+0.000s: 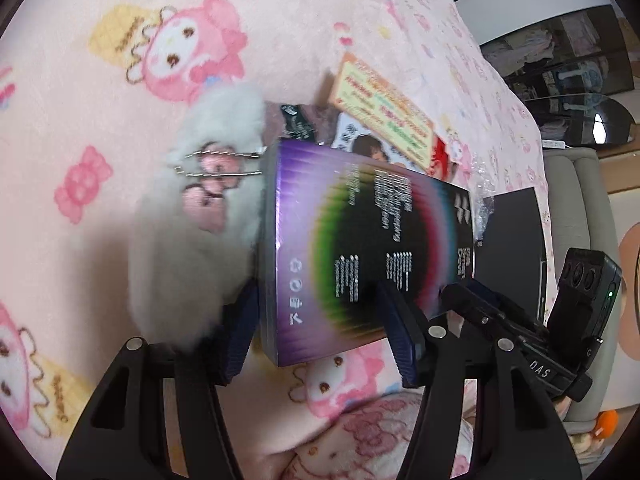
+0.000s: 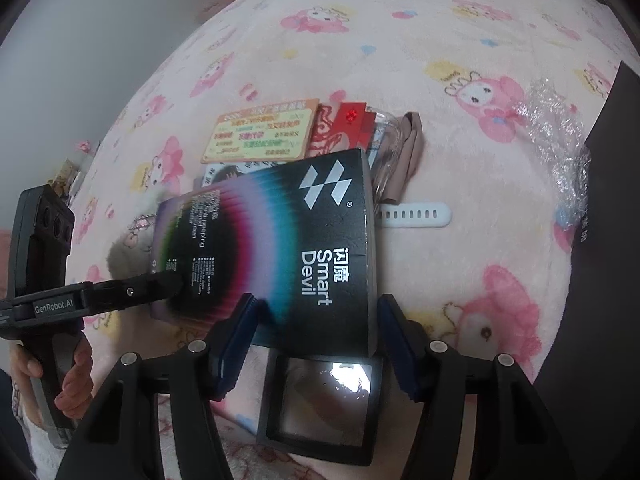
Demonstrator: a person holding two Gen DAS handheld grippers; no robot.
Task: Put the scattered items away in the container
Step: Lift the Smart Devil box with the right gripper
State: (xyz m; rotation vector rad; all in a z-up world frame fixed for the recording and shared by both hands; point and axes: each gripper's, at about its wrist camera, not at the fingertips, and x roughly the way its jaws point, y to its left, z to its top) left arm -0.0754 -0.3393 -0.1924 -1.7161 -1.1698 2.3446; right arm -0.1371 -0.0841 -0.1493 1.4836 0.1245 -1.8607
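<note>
- The work surface was a pink blanket (image 2: 460,20) printed with cartoon figures.
- The box (image 2: 320,240), dark with a rainbow ring and the words "Smart Devil", was lifted at an angle above the blanket, its near end low and its far end over other items.
- The left gripper (image 1: 316,328) straddled the near left part of the box. Its left pad lay against the purple side face and its right pad sat on the printed top. Blur made a firm pinch impossible to confirm; the jaws stood half spread.
- The right gripper (image 2: 316,340) bracketed the near right corner of the box. The right pad stood apart from the box edge, so the jaws read as spread with the box between them, not clamped.
- In the right wrist view the tip of the left tool touched the top of the box, and a hand (image 2: 76,376) held its handle.
- A black frame (image 2: 320,404) with a reflective pane lay directly below the box's near edge. It could be the container; this could not be settled.
- A dark panel (image 2: 608,184) at the right edge was also a candidate.
- Items not yet put away: a fluffy toy (image 1: 192,240), a yellow card (image 2: 260,132), a red packet (image 2: 340,124), a white strap (image 2: 416,215), a beige cloth (image 2: 410,144) and clear wrap (image 2: 560,132).
- Judgement: the task was at an early stage. One item was in hand, none was visibly stowed, and most remained scattered.
</note>
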